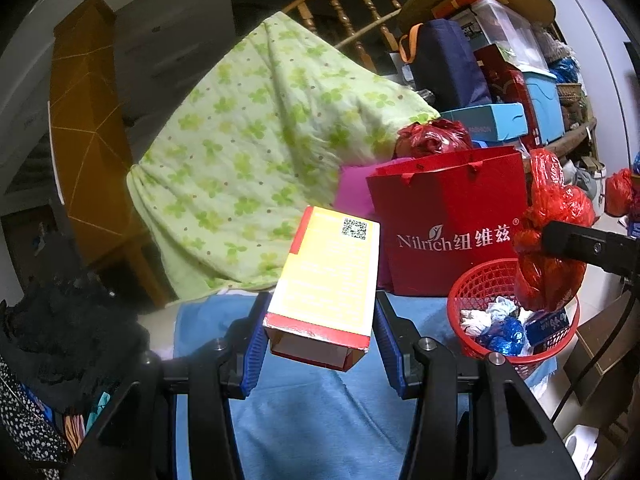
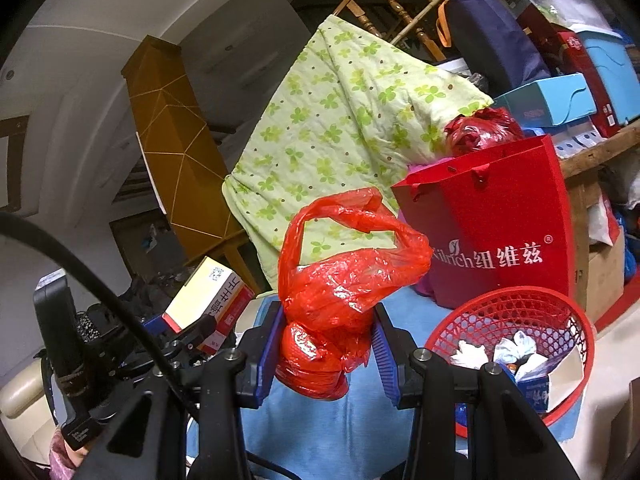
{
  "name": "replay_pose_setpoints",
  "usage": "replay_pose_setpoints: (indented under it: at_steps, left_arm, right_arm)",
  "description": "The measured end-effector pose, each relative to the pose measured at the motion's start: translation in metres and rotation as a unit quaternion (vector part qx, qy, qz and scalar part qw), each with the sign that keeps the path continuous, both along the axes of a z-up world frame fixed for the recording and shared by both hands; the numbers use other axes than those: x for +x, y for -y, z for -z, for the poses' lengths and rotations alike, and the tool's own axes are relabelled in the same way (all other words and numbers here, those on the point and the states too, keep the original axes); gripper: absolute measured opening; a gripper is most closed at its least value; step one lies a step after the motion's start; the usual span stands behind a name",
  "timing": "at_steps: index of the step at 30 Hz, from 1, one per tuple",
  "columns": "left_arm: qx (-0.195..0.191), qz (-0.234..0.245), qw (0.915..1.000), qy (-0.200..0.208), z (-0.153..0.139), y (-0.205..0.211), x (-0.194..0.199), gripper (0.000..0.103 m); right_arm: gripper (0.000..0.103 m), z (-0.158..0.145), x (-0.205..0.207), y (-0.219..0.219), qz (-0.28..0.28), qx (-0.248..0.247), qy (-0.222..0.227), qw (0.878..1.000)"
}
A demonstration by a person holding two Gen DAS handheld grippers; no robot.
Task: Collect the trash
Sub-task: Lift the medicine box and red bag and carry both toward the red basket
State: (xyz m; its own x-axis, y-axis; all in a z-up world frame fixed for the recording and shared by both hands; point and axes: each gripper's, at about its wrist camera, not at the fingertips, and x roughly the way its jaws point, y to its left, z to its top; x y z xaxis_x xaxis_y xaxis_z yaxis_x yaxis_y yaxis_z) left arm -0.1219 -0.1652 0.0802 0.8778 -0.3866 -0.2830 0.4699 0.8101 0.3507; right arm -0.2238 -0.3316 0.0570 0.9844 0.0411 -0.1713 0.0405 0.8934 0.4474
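Blue cloth (image 1: 320,420) covers the surface beneath both grippers, with a green clover-print quilt (image 1: 256,152) draped behind. Clamped between the left gripper's (image 1: 318,336) blue pads is a yellow-and-red carton (image 1: 328,276). The right gripper (image 2: 328,354) pinches a crumpled red plastic bag (image 2: 340,280). Ahead and to the right of both stands a red mesh basket (image 2: 524,308) holding wadded paper and wrappers, just before a red gift bag (image 1: 452,216).
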Motion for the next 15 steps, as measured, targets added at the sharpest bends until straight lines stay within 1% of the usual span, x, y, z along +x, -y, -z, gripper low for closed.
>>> replay_pose_setpoints:
  at_steps: [15]
  left_arm:
    - [0.029, 0.026, 0.9992, -0.004, 0.009, 0.030, -0.009, 0.051]
  right_arm:
    - [0.045, 0.007, -0.015, 0.026, 0.024, 0.017, 0.001, 1.000]
